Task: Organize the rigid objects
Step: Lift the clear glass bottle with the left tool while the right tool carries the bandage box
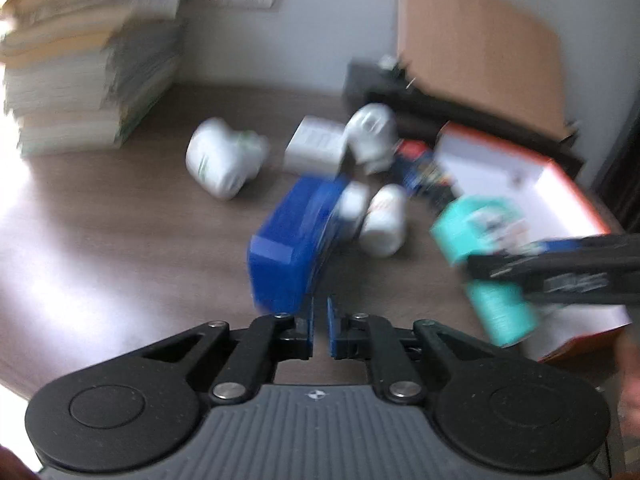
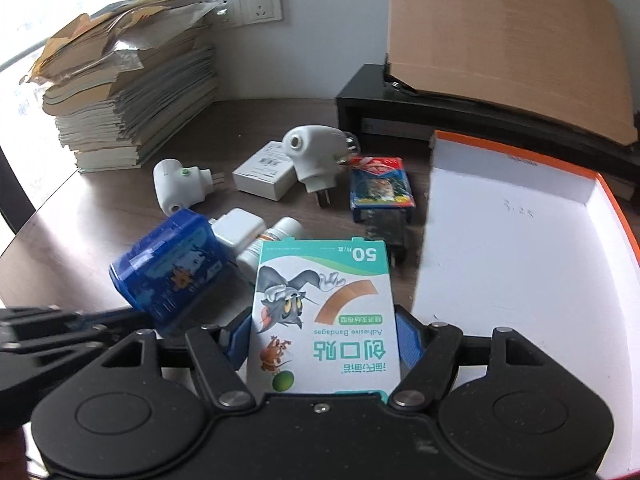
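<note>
Here the right gripper (image 2: 324, 332) grips the bandage box (image 2: 322, 316) beside the tray's orange rim (image 2: 616, 200); left gripper (image 1: 319, 322) clenched, empty.

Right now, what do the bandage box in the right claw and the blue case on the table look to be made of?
Bandage box: thin printed cardboard, smooth and slightly glossy, with crisp folded edges and flat printed faces.
Blue case: moulded hard plastic, probably; glossy, with rounded corners and bright highlights on top.

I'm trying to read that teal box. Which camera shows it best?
The right wrist view: the bandage box sits sharp between the right gripper's pads, print readable. In the left wrist view the box is blurred and partly covered by that gripper.
</note>
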Tool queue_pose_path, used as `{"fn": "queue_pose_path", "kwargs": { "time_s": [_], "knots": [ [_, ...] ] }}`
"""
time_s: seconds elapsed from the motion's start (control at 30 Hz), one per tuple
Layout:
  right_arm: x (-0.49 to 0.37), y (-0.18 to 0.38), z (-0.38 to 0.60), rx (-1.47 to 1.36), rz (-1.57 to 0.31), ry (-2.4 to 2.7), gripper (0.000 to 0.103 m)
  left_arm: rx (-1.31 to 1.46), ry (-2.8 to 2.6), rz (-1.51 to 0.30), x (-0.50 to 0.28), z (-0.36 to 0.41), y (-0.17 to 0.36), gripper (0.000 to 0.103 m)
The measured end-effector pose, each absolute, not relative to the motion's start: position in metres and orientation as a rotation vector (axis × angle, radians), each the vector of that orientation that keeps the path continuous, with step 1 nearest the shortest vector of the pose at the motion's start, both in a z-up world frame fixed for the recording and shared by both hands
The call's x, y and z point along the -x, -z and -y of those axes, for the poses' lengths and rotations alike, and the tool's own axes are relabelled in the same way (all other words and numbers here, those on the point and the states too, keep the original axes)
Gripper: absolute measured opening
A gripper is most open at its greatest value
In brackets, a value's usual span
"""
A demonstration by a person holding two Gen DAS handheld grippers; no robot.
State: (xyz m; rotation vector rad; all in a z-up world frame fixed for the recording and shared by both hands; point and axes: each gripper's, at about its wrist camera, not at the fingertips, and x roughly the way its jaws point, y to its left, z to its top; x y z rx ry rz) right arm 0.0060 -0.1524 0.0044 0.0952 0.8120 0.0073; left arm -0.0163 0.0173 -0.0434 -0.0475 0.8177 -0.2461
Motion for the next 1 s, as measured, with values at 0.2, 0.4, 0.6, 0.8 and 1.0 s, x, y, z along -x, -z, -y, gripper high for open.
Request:
{"fn": "queue_pose_path", "kwargs": {
  "time_s": [0.2,0.4,0.6,0.8,1.0],
  "knots": [
    [0.017,-0.009,0.170,-0.090,-0.782,0.006,0.084,0.078,0.370,-0.764,0.048,-0.023,0.028,0.049],
    [0.029,-0.018,0.184,-0.111,-0.758,0.004,0.084,0.025,0.416,-0.795,0.076,-0.012,0.041,0.073],
    [0.033,-0.019,0.186,-0.102,-0.760,-0.020,0.084,-0.018,0.362,-0.768,0.084,0.021,0.051,0.096],
    [0.036,-0.022,0.188,-0.085,-0.765,-0.061,0.084,-0.100,0.263,-0.717,0.086,0.056,0.062,0.082],
    [0.041,-0.026,0.195,-0.067,-0.753,-0.089,0.084,-0.019,0.181,-0.710,0.077,0.049,0.064,0.079]
  ]
}}
